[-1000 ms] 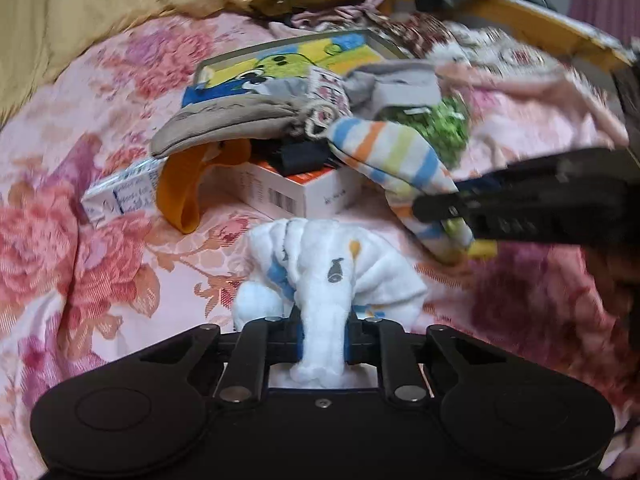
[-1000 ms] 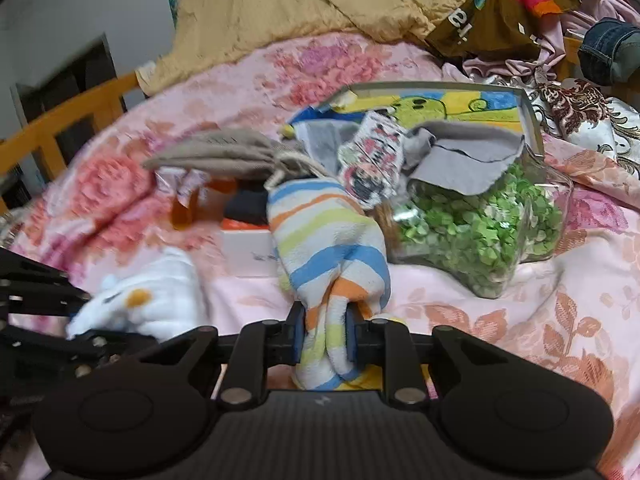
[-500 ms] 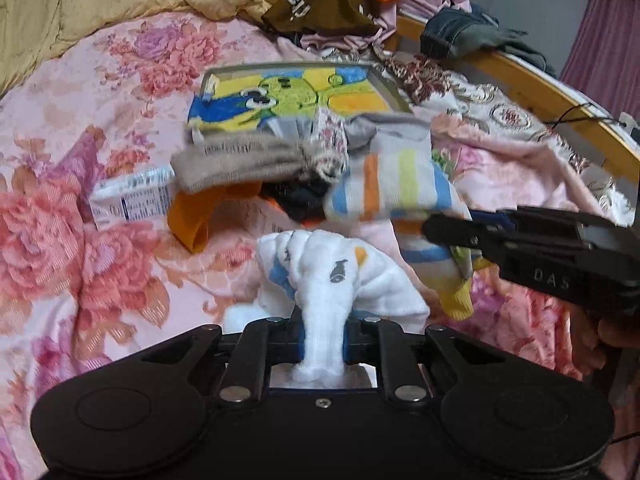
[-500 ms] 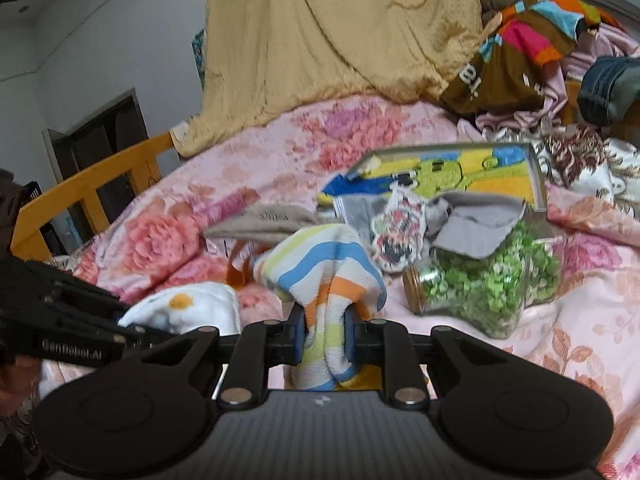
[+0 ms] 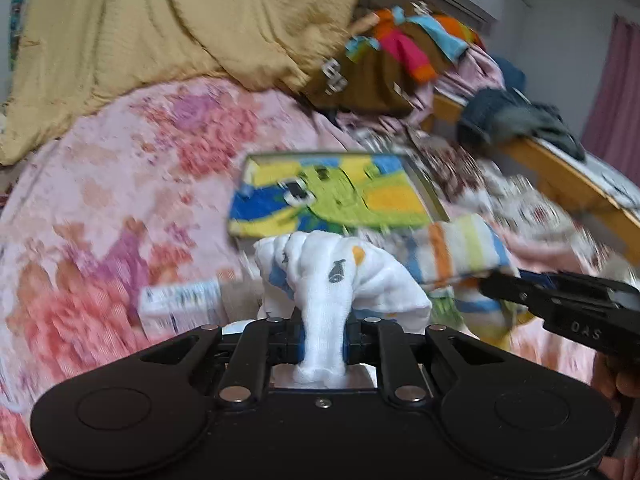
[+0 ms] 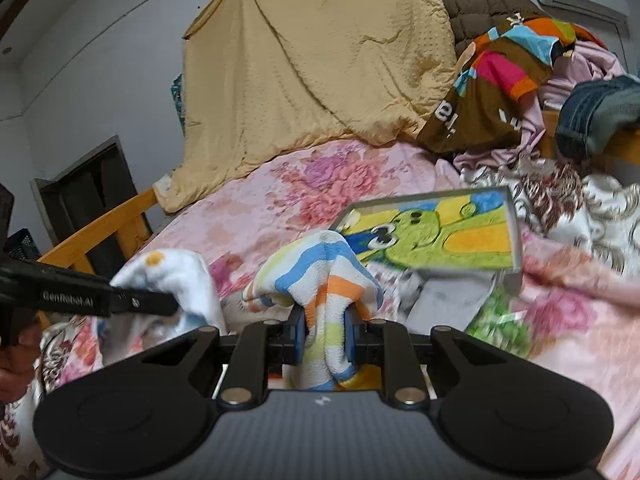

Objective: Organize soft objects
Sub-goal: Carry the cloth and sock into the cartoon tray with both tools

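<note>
Room: cluttered bedroom, tan quilt (image 6: 312,72) heaped against the wall.
Surface: floral bedspread (image 5: 132,184), soft and uneven.
Left gripper (image 5: 323,340): pinching white cloth (image 5: 336,280), held above the bed.
Right gripper (image 6: 325,340): clamped on striped cloth (image 6: 316,276), likewise held up.
Risk: hanging folds may snag the picture tin (image 6: 440,236) or slip free.

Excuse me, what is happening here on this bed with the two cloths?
A person holds one pair of tongs in each hand over a pink floral bedspread. The left tongs are shut on a white printed cotton cloth, and the right tongs are shut on a soft striped towel. Both cloths hang lifted, in front of a colourful cartoon picture tray.
</note>
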Demonstrator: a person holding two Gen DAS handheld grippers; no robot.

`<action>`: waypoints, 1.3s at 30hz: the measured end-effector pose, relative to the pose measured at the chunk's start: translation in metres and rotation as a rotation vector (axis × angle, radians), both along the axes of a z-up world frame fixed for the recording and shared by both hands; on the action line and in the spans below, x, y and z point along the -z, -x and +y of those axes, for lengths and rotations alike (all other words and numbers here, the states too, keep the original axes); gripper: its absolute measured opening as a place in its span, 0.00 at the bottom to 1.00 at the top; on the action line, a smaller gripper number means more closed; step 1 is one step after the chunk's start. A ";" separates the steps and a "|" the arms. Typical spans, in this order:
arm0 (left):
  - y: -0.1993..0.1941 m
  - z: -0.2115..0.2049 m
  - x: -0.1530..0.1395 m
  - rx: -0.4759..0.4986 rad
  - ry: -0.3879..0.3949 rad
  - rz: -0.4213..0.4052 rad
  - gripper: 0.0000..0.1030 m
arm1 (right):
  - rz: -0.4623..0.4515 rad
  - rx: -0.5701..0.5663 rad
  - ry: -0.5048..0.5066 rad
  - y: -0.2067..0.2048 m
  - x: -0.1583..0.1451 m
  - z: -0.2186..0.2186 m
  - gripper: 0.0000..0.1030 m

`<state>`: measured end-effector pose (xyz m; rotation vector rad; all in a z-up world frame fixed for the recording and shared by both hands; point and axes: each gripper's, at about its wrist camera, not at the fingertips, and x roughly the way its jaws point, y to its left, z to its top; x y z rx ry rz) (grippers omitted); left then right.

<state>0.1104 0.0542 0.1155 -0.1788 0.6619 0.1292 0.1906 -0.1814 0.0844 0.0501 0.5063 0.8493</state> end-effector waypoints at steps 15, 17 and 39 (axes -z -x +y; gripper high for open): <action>-0.148 0.071 -0.063 0.027 -0.113 -0.041 0.17 | -0.005 0.038 0.024 -0.161 -0.025 0.102 0.21; -0.171 0.080 -0.048 0.017 -0.111 -0.020 0.17 | -0.007 0.033 0.011 -0.181 -0.016 0.116 0.21; -0.296 0.115 0.104 -0.039 0.089 0.057 0.18 | 0.152 0.177 0.106 -0.265 0.051 0.148 0.22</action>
